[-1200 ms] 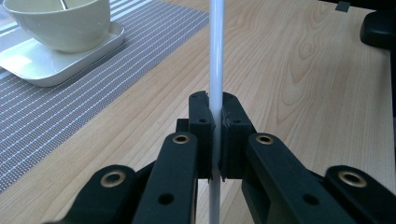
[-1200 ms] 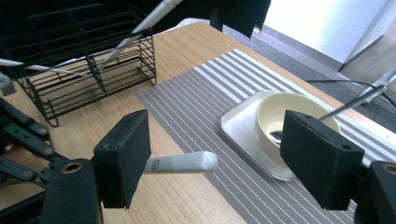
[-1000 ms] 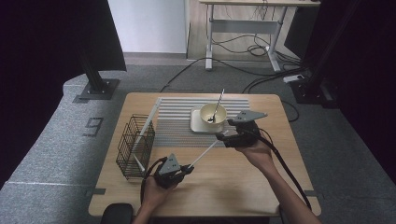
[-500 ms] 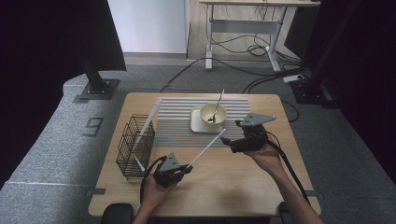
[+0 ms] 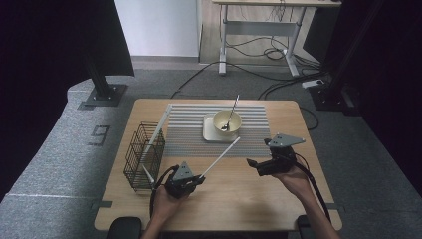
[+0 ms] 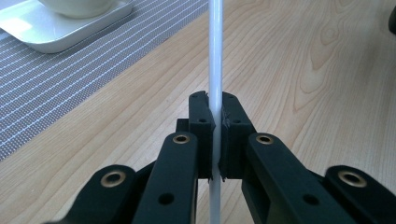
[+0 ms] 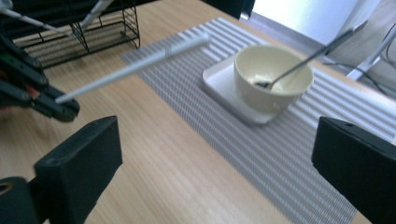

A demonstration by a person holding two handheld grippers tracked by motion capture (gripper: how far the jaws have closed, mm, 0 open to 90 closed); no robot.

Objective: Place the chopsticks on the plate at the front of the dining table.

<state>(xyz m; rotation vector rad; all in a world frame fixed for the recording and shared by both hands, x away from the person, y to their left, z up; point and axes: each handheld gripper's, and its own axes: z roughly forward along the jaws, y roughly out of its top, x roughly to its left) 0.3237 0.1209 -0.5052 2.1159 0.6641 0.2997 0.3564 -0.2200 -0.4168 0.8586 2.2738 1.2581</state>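
In the high view, the left gripper [image 5: 191, 180] is pinching a long white chopstick [image 5: 220, 157] by its lower end, near the front edge of the wooden table [image 5: 249, 199]. The chopstick is thin, plain and straight, and it is slanting toward two o'clock, with its far tip reaching over the near edge of the striped grey mat [image 5: 191, 134]. At three o'clock from it, well apart, the right gripper [image 5: 253, 163] is hovering with nothing in it; its jaws have just been opening and are standing spread wide. At twelve o'clock from the chopstick's tip, a cream bowl [image 5: 227, 121] is sitting on a small white tray [image 5: 209, 130] with a metal spoon [image 5: 231, 112] leaning in it. At nine o'clock, a black wire rack [image 5: 144, 155] is standing at the table's left side, with another white stick [image 5: 155, 132] leaning on it.

In the left gripper view, the jaws are pressing together on the chopstick [image 6: 215, 70], which is running straight up toward twelve o'clock over bare wood; the tray [image 6: 56, 32] is lying at eleven o'clock.

In the right gripper view, the two black jaws are standing far apart, empty. The chopstick [image 7: 135, 67] is crossing at ten o'clock, the bowl [image 7: 273, 79] is sitting at one o'clock, and nothing is lying between.
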